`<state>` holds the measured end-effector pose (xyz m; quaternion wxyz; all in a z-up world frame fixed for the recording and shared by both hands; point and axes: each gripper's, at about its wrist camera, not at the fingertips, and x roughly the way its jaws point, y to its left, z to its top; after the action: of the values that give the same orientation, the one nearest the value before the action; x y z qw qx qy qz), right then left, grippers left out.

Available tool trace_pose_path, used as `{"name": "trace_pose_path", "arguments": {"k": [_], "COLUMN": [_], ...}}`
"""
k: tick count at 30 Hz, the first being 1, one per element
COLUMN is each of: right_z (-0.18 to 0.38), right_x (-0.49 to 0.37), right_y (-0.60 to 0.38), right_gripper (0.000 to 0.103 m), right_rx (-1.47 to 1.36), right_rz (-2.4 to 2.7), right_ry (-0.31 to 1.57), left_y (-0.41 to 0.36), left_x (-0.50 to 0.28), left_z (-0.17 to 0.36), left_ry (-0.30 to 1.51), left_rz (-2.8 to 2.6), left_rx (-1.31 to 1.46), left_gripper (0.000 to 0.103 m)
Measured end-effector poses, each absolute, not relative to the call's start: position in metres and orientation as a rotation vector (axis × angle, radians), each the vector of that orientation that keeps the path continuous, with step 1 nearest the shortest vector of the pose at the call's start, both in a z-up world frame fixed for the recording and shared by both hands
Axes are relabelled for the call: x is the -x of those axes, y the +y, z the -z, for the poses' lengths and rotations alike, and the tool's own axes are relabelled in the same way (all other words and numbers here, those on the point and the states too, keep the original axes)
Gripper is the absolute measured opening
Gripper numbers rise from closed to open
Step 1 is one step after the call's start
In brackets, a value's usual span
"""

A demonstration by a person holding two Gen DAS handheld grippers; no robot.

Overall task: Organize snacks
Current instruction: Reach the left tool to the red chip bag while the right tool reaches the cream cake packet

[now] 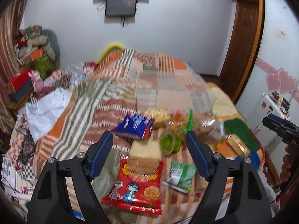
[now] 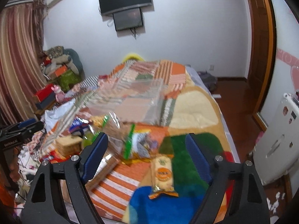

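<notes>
Motion blur is smearing the snack pile [image 1: 168, 123]; I'm holding my left gripper [image 1: 149, 137] and right gripper [image 2: 146, 140] spread wide, empty, clear bin [image 2: 130, 100] lying beyond.

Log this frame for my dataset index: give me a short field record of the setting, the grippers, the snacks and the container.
setting: patchwork bedspread on a bed
left gripper: open, empty, over the snacks
right gripper: open, empty
nearest snack, left view: red packet, clear-wrapped cracker block on its top end
other snacks: blue packet, green packet, green tub
snack, right view: orange-labelled bar
container: clear plastic box, beyond the snacks; looks empty
image: motion-blurred
</notes>
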<state>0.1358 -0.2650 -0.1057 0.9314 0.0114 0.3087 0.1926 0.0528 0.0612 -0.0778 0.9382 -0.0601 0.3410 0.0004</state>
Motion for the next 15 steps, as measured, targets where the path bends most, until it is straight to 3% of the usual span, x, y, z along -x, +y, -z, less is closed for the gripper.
{"name": "trace_pose_path", "arguments": {"k": [4,12,15], "right_z": [0.126,0.16,0.169], "right_x": [-0.146,-0.157,-0.16], "right_y": [-0.271,-0.282,-0.281], "right_gripper": [0.076,0.075,0.068], "right_rx": [-0.03,-0.066,-0.074], "right_rz": [-0.389,-0.395,-0.411], "right_ry": [0.722,0.885,0.924], "left_y": [0.067,0.069,0.069], "left_x": [-0.057,-0.064,-0.067], "left_z": [0.102,0.149,0.16], "left_ry": [0.78,0.941,0.981], "left_rz": [0.012,0.015,0.021], "left_rx": [0.146,0.153,0.161], "left_gripper": [0.08,0.08,0.081]}}
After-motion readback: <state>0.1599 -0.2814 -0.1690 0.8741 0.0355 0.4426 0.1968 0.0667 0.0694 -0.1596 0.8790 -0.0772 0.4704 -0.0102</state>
